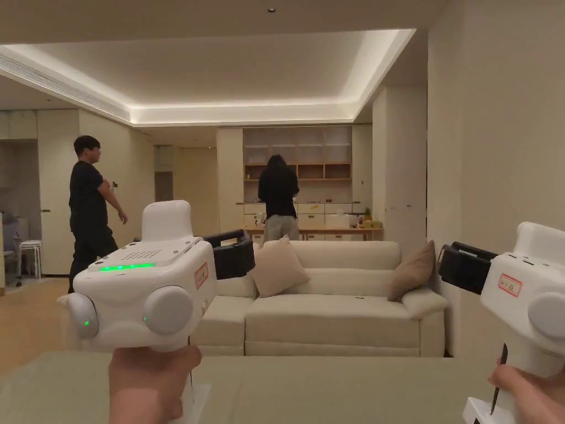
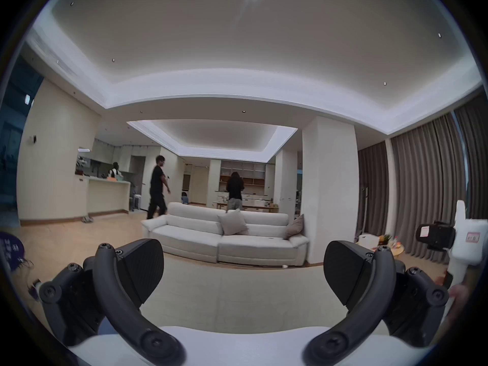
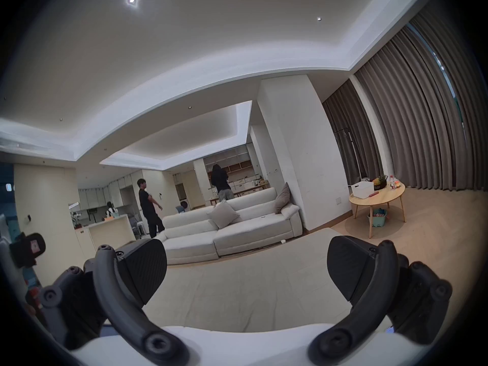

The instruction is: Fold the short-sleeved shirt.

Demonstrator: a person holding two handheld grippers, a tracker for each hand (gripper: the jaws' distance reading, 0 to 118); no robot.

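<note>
At the far left edge of the left gripper view, a patch of dark blue cloth [image 2: 10,250] with pale print lies low beside the camera; whether it is the short-sleeved shirt cannot be told. Both tools are raised over a pale covered surface [image 1: 331,386] that runs across the foreground. The left gripper [image 1: 234,256] is released, its two black jaws standing wide apart with nothing between them, and the left hand [image 1: 146,381] holds its white body from below, a green light glowing on top. The right gripper [image 1: 463,268] is likewise released, jaws spread and gripping nothing, with the right hand [image 1: 524,392] at its handle in the lower right corner. The two tools are well apart and level with each other, both pointing toward a cream sofa [image 1: 331,314] beyond the surface. On the sofa, a beige cushion [image 1: 276,268] leans near the middle and a brown cushion [image 1: 411,270] rests against the right arm. Behind it, a person in black [image 1: 88,210] walks across the wooden floor, while another person [image 1: 278,193] stands facing shelves, back turned. To the right, in the right gripper view, a round wooden table [image 3: 377,200] carries a white box [image 3: 363,189], near grey curtains [image 3: 409,107]
</note>
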